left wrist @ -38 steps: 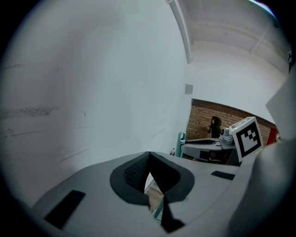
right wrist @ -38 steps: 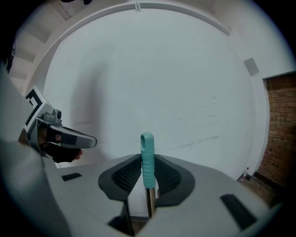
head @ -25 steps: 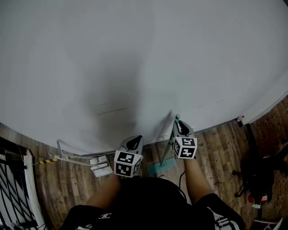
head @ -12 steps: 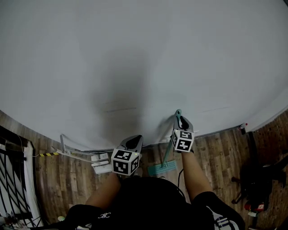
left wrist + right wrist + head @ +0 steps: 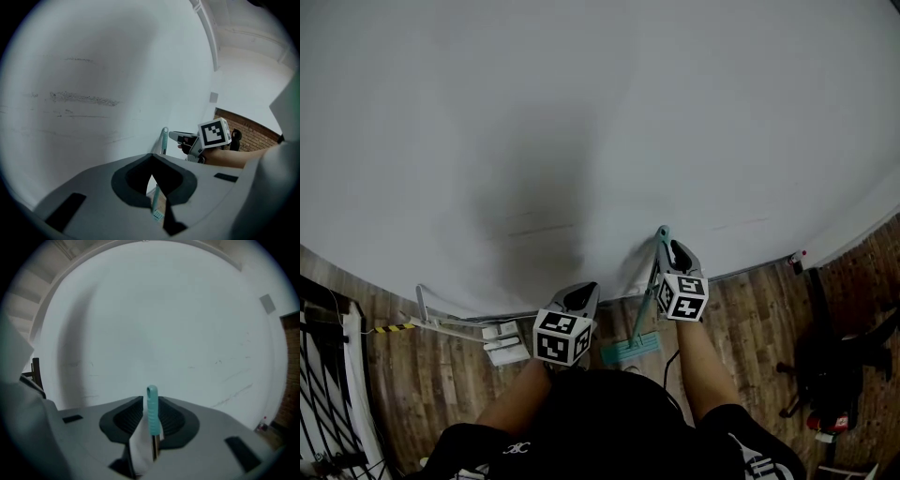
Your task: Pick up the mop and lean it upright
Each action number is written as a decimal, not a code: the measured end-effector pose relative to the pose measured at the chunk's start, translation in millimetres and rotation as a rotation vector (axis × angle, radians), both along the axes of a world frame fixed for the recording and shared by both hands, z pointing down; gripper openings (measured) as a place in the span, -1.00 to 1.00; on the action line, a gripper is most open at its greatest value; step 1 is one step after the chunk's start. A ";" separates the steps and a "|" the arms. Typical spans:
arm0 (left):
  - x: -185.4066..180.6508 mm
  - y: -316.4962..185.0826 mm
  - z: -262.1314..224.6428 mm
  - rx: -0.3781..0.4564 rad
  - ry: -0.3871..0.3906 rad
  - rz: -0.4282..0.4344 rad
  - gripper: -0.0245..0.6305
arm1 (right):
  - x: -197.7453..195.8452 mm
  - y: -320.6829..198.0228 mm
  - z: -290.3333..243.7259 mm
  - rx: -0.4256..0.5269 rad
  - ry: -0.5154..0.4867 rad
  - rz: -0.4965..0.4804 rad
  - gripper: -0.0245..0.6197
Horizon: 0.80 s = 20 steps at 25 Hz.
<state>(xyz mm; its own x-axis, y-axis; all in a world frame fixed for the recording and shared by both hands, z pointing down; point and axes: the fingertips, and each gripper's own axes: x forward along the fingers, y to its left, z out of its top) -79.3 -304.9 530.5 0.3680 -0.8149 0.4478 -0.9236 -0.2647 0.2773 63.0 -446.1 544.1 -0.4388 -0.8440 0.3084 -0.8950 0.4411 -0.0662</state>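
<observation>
Right gripper (image 5: 151,434) was clamped on the teal-gripped, metal-shafted mop (image 5: 151,408), which stood nearly upright beside the white wall (image 5: 581,112), teal head (image 5: 630,350) on the wooden plank floor (image 5: 750,309). Left gripper (image 5: 151,158) was closed and empty.

I see a scuffed white wall (image 5: 581,112) meeting a wood-plank floor (image 5: 750,300); a brick wall (image 5: 255,127) lies farther right, and a black railing (image 5: 321,375) at far left.
</observation>
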 end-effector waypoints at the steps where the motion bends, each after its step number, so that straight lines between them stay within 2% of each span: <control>1: 2.0 -1.3 0.0 -0.001 0.001 0.006 -0.93 | 0.9 3.8 -10.0 0.023 -0.014 -0.003 -0.61; 2: 4.9 -2.8 -0.5 -0.001 0.002 0.011 -0.93 | 2.9 8.1 -19.8 0.042 -0.021 -0.004 -0.63; 4: 12.6 -5.8 -1.8 0.003 0.007 0.026 -0.93 | 9.9 19.4 -36.9 0.069 -0.017 0.001 -0.85; 5: 17.0 -7.4 -2.3 0.005 0.009 0.035 -0.93 | 14.4 26.1 -43.8 0.076 -0.013 0.008 -0.88; 10: 45.2 -17.7 -3.2 0.014 0.020 0.097 -0.93 | 50.3 58.8 -58.9 0.057 -0.034 0.084 -0.88; 15: 85.6 -25.2 -3.8 0.019 0.023 0.185 -0.93 | 90.8 90.2 -57.4 0.054 -0.005 0.163 -0.89; 20: 122.0 -28.6 -4.9 0.025 0.031 0.259 -0.93 | 117.2 106.9 -51.6 0.032 -0.019 0.213 -0.89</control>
